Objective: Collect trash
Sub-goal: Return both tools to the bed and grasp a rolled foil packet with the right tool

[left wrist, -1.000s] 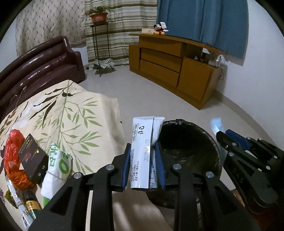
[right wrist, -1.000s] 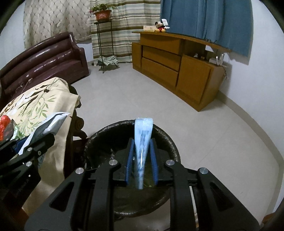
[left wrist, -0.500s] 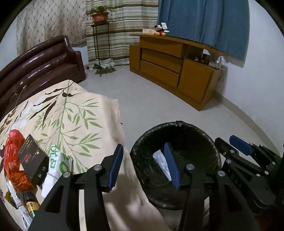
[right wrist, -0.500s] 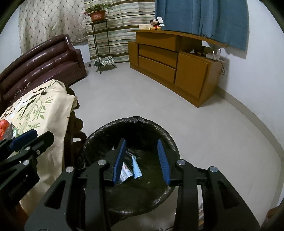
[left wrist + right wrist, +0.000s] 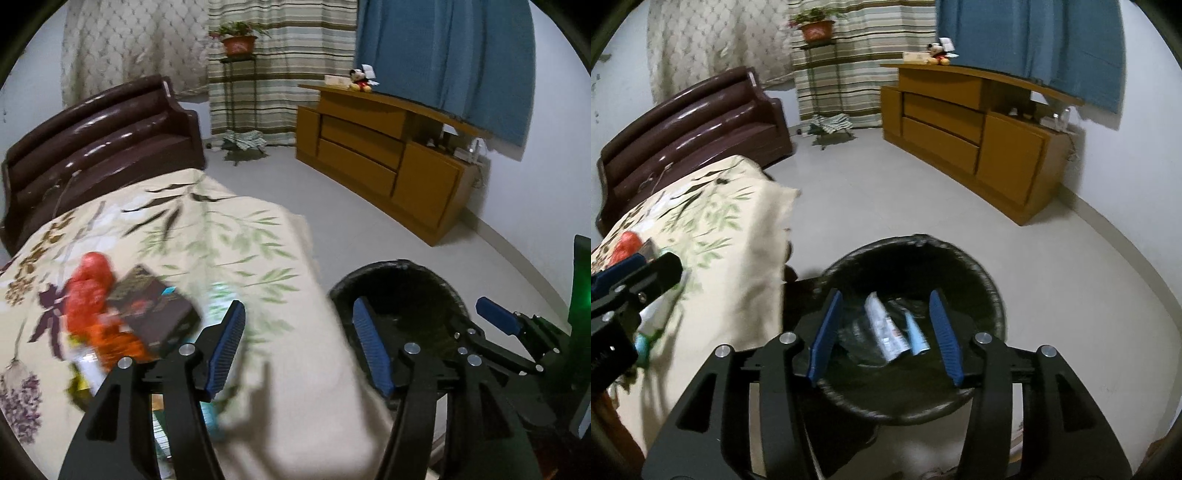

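Note:
The black-lined trash bin [image 5: 991,291] stands on the floor beside the bed; a white tube [image 5: 884,328] and a light blue wrapper [image 5: 915,334] lie inside it. My right gripper [image 5: 884,328] is open and empty above the bin. My left gripper [image 5: 297,349] is open and empty over the bed's edge, with the bin [image 5: 439,284] to its right. On the bedspread lie a red net bag [image 5: 86,295], a dark box [image 5: 155,314] and a white-green packet [image 5: 218,299], blurred, left of the left gripper.
The bed has a leaf-print cover [image 5: 207,236] and a dark brown headboard [image 5: 99,136]. A wooden sideboard [image 5: 971,136] stands along the far wall. A plant stand [image 5: 820,74] is by the striped curtain. Grey floor [image 5: 886,192] lies between.
Both grippers opened and dropped their items, the white tube and the blue wrapper, into the bin. The left gripper has since swung left toward the trash on the bed.

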Demonstrator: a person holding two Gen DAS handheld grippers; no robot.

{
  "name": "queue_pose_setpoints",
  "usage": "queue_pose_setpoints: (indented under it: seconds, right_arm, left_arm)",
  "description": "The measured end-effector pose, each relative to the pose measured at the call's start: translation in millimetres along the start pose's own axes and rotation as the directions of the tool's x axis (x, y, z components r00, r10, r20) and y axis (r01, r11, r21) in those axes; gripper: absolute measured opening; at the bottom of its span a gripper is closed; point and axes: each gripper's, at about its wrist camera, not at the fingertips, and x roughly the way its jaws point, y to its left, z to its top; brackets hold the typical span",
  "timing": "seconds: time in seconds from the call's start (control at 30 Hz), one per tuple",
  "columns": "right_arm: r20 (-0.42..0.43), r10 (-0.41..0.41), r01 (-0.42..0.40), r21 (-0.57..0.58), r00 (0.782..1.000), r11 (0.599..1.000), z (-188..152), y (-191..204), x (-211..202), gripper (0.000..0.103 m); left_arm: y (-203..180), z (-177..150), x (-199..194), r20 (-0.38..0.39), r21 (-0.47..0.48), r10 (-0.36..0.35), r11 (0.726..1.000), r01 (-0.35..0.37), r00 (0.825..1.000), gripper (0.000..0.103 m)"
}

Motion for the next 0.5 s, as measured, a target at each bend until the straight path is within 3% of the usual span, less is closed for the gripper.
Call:
queue_pose_setpoints:
  seconds: [0.5]
  right_arm:
    - [-0.027,0.136,-0.138,-0.134,0.990,0.981,-21,86,-33,0.048]
  left_arm:
    - [110,-51,-57,-0.036,-0.143,0.157,0.977,-0.160,0.987,0.061]
